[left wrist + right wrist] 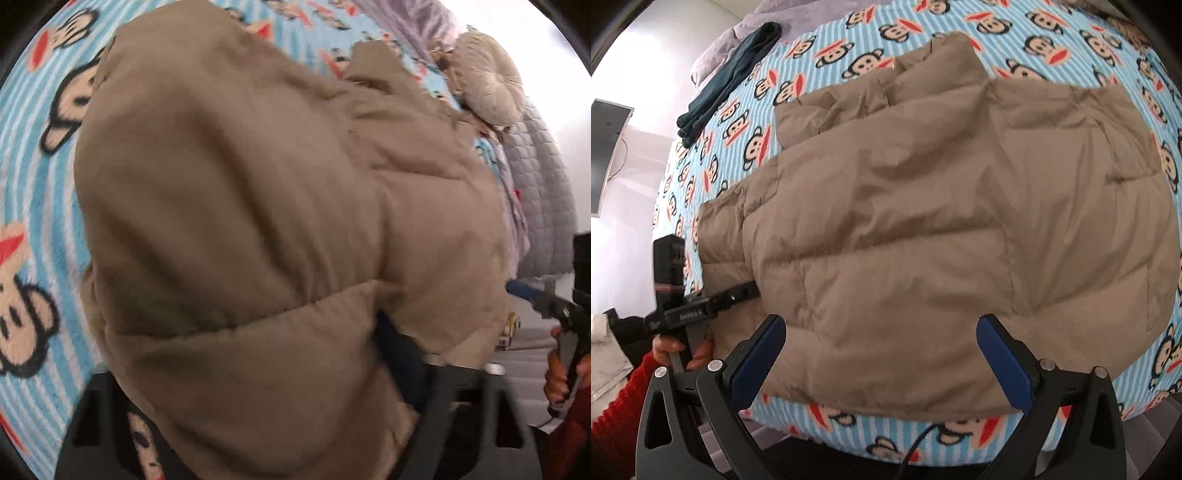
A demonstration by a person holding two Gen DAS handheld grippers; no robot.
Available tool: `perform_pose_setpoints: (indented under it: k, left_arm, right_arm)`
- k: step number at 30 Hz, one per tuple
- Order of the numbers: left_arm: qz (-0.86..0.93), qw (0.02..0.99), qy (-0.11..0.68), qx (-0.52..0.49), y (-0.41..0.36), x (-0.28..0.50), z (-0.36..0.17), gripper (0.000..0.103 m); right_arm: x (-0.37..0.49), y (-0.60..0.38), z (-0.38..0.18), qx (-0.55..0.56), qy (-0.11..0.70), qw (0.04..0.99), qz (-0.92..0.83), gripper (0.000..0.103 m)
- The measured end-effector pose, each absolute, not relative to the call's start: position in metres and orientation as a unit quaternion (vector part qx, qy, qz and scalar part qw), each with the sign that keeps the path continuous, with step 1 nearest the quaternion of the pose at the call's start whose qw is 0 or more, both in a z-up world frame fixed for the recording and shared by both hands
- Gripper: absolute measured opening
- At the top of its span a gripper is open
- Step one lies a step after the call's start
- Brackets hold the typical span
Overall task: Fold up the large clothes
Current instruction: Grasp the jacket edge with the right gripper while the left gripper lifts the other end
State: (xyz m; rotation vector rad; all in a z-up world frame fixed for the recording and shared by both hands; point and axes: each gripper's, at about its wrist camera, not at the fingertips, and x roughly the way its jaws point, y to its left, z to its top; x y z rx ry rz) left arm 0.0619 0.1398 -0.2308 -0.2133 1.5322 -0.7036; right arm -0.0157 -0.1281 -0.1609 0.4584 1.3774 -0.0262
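Monkey-print blanket (849,66) under puffy tan jacket (923,221), dark folded garment (731,77) beside.

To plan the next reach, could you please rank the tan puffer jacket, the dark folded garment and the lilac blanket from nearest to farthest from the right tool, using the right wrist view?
1. Tan puffer jacket, directly ahead of the right tool.
2. Dark folded garment, upper left.
3. Lilac blanket, top edge beyond it.
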Motion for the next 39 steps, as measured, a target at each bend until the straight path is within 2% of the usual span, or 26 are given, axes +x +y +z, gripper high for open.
perform_pose_setpoints:
  k: [1,2,3,4,5,8,15,23,27,32,36,39]
  left_arm:
    - [-0.319,0.657,0.675,-0.101,0.138,0.062,-0.229,0.049]
    - [-0.325,0.657,0.672,-0.105,0.136,0.061,-0.226,0.042]
    - [-0.327,0.659,0.67,-0.102,0.134,0.061,-0.223,0.04]
    - [-0.328,0.661,0.668,-0.096,0.131,0.06,-0.219,0.036]
    - [-0.327,0.662,0.668,-0.094,0.129,0.06,-0.215,0.032]
    - [-0.323,0.665,0.665,-0.105,0.127,0.06,-0.197,0.029]
    - [-0.329,0.689,0.633,-0.127,0.104,0.045,-0.121,0.028]
    - [-0.342,0.706,0.615,-0.078,-0.01,0.015,-0.041,0.028]
    - [-0.307,0.711,0.63,-0.057,-0.064,0.009,-0.029,0.028]
    - [-0.248,0.722,0.642,-0.066,-0.092,0.003,-0.03,0.028]
    - [-0.211,0.735,0.642,-0.054,-0.115,-0.001,-0.027,0.029]
    - [-0.196,0.735,0.648,-0.041,-0.13,-0.001,-0.031,0.029]
  right_arm:
    - [-0.013,-0.127,-0.159,0.204,0.622,0.756,-0.02,0.093]
    - [-0.011,-0.126,-0.157,0.198,0.615,0.763,-0.026,0.069]
    - [-0.008,-0.125,-0.157,0.19,0.612,0.767,-0.034,0.053]
    - [-0.005,-0.126,-0.157,0.185,0.612,0.768,-0.04,0.028]
    - [-0.002,-0.127,-0.158,0.183,0.608,0.771,-0.045,0.023]
    - [0.006,-0.13,-0.157,0.183,0.593,0.783,-0.036,0.019]
    - [0.026,-0.136,-0.187,0.162,0.597,0.786,-0.01,0.019]
    - [0.038,-0.173,-0.223,0.247,0.604,0.758,0.024,0.015]
    - [0.045,-0.188,-0.237,0.29,0.605,0.74,0.038,0.011]
    - [0.049,-0.204,-0.251,0.338,0.606,0.717,0.06,0.007]
    - [0.049,-0.216,-0.253,0.367,0.616,0.692,0.084,0.007]
    - [0.033,-0.241,-0.228,0.376,0.604,0.695,0.106,0.011]
